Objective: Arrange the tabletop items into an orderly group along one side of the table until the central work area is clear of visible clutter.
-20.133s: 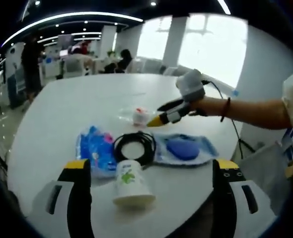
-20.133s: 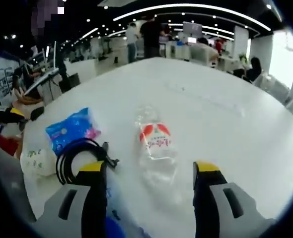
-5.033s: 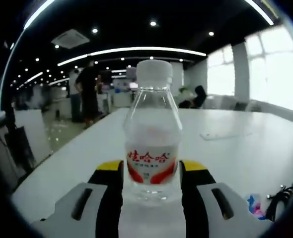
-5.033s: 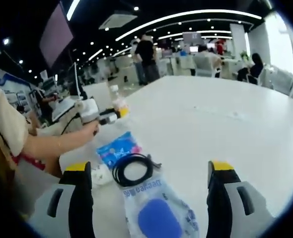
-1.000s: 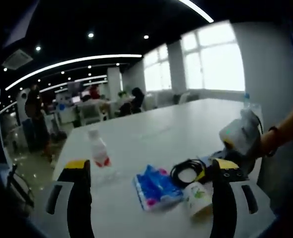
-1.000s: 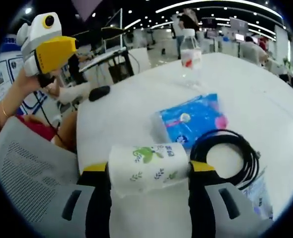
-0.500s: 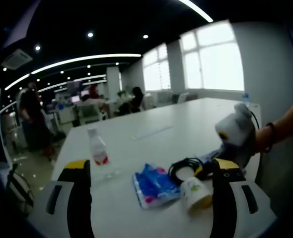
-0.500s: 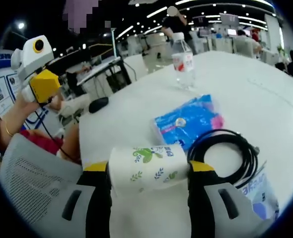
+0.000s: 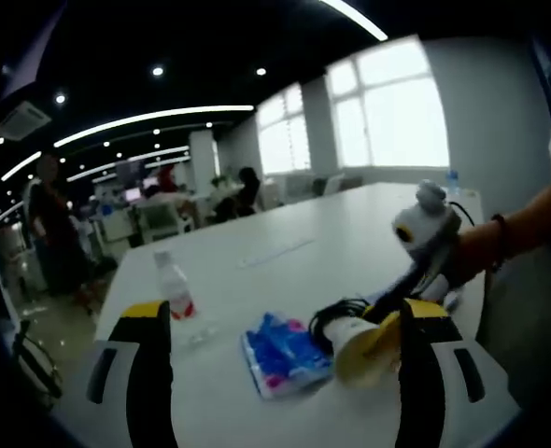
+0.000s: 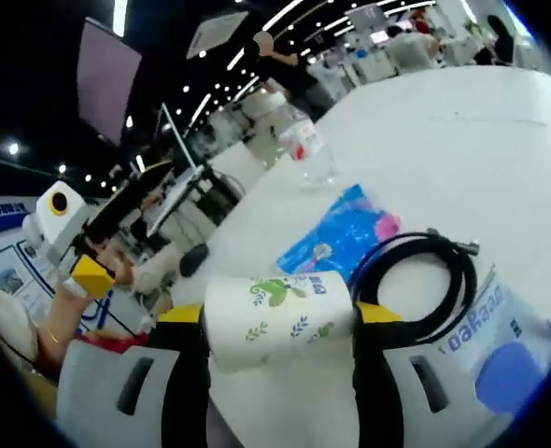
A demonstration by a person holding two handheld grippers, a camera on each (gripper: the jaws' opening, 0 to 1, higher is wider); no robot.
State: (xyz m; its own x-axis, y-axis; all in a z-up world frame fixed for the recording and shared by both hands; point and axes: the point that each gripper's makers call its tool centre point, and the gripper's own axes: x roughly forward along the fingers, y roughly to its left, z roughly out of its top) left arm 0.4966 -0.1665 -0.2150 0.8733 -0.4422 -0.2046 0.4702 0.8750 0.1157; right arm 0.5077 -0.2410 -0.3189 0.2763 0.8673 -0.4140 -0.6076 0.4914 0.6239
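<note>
My right gripper (image 10: pixel 277 317) is shut on a white paper cup (image 10: pixel 274 322) with green leaf print, held on its side just above the white table (image 10: pixel 500 131). In the left gripper view that cup (image 9: pixel 355 347) shows its open mouth, with the right gripper (image 9: pixel 380 327) coming in from the right. Beyond the cup lie a blue packet (image 10: pixel 341 238), a coiled black cable (image 10: pixel 416 275) and a clear bag with a blue pad (image 10: pixel 500 359). A small water bottle (image 9: pixel 173 291) stands upright farther off. My left gripper (image 9: pixel 285 315) is open, held clear of everything.
The left gripper (image 10: pixel 89 273) hangs off the table's near edge, at the left of the right gripper view. A person's forearm (image 9: pixel 523 233) reaches in from the right. Desks, chairs and people fill the office behind. The far half of the table (image 9: pixel 350 219) is bare.
The right gripper has tilted and raised the cup, so its mouth now faces the left gripper's camera. The bottle, packet and cable lie where they were.
</note>
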